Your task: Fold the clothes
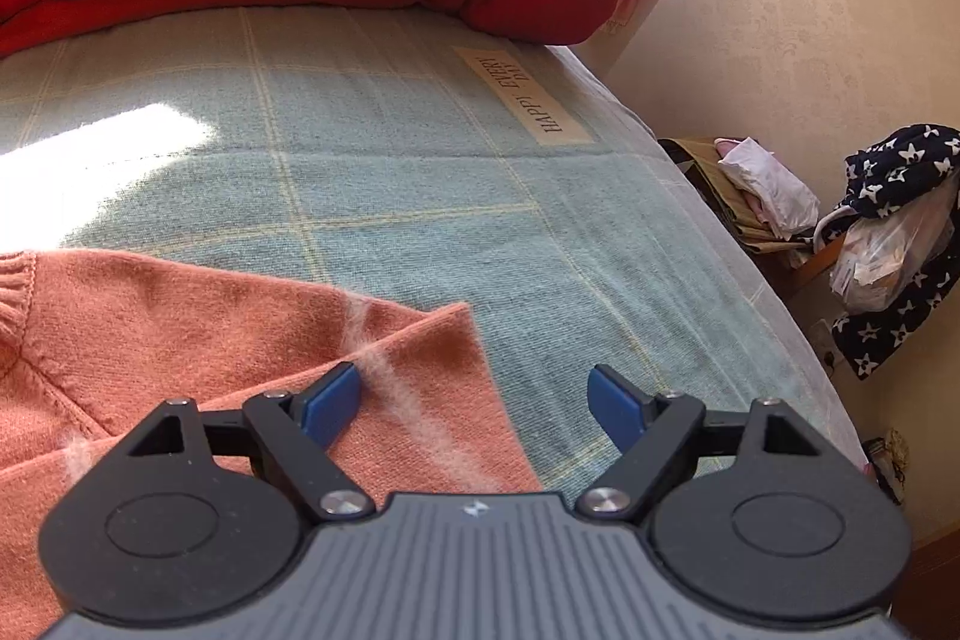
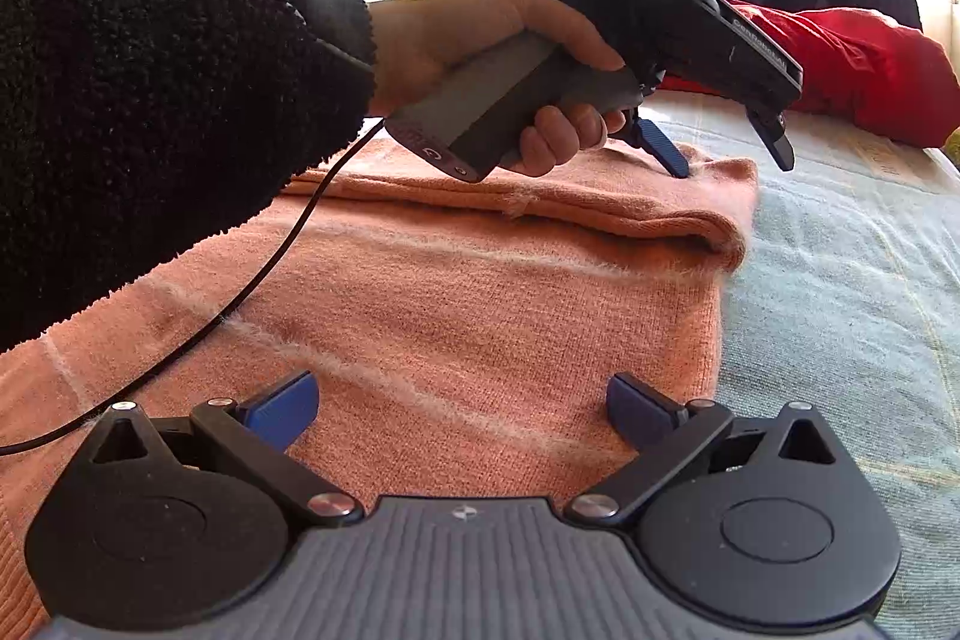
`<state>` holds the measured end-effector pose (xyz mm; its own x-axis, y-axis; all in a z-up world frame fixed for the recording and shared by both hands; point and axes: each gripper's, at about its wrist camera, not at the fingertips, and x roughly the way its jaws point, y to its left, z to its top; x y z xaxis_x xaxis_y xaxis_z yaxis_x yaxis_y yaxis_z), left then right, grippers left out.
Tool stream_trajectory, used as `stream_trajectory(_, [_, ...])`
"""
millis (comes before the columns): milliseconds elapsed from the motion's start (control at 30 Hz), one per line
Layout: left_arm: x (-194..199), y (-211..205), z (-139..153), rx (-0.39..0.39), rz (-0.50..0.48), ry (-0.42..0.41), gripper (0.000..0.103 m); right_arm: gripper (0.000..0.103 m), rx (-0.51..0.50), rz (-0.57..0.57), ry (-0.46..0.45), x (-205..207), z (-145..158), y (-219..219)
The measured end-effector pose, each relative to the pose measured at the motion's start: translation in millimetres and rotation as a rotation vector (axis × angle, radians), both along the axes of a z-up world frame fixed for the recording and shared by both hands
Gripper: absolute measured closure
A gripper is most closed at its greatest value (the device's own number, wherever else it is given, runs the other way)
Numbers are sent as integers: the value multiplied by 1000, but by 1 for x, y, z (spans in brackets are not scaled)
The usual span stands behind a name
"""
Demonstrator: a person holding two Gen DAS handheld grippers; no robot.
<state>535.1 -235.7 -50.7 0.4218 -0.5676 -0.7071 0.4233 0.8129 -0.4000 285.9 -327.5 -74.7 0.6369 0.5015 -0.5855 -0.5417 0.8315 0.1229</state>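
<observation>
1. Sweater, salmon-pink knit, lies flat on a pale blue checked blanket on a bed, its far part already folded over into a thick band.
2. Left gripper, jaws spread and holding nothing, points down at the folded band's far corner, one fingertip touching the knit.
3. Right gripper, jaws wide and empty, hovers over the near edge.
4. Band's long axis runs side to side across the right wrist view; the left hand looks nearer to it.

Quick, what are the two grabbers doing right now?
Left gripper: jaws open, holding nothing, over the pink sweater corner.
Right gripper: jaws open, holding nothing.
</observation>
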Motion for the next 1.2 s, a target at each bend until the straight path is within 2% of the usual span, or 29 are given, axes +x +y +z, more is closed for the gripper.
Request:
stream_trajectory(100, [-11, 6, 21, 9, -2, -19, 21, 0, 5, -1, 4, 1, -1, -1])
stream_trajectory(200, [-34, 30, 58, 63, -1, -51, 21, 0, 18, -4, 8, 2, -2, -3])
stream_trajectory(400, [-115, 110, 133, 188, 17, -115, 18, 0, 68, -62, 38, -2, 17, -8])
stream_trajectory(500, [-157, 148, 153, 266, 47, -122, 17, 0, 94, -126, 40, -19, 37, -8])
stream_trajectory(567, [-184, 171, 157, 303, 58, -132, 16, 0, 50, -153, 44, -34, 47, -1])
stream_trajectory(667, [-225, 196, 142, 308, 70, -144, 16, 0, -64, -179, 23, -60, 59, 14])
stream_trajectory(767, [-259, 205, 113, 299, 66, -149, 16, 0, -139, -166, -1, -87, 60, 29])
stream_trajectory(867, [-285, 207, 79, 307, 77, -167, 16, 0, -150, -162, 35, -98, 47, 43])
stream_trajectory(1033, [-321, 205, 26, 313, 119, -206, 16, 0, -209, -227, 82, -98, 13, 63])
stream_trajectory(1167, [-341, 212, -7, 290, 172, -160, 16, 0, -160, -271, 67, -104, 3, 60])
stream_trajectory(1200, [-349, 213, -11, 292, 181, -170, 16, 0, -145, -284, 66, -105, 1, 58])
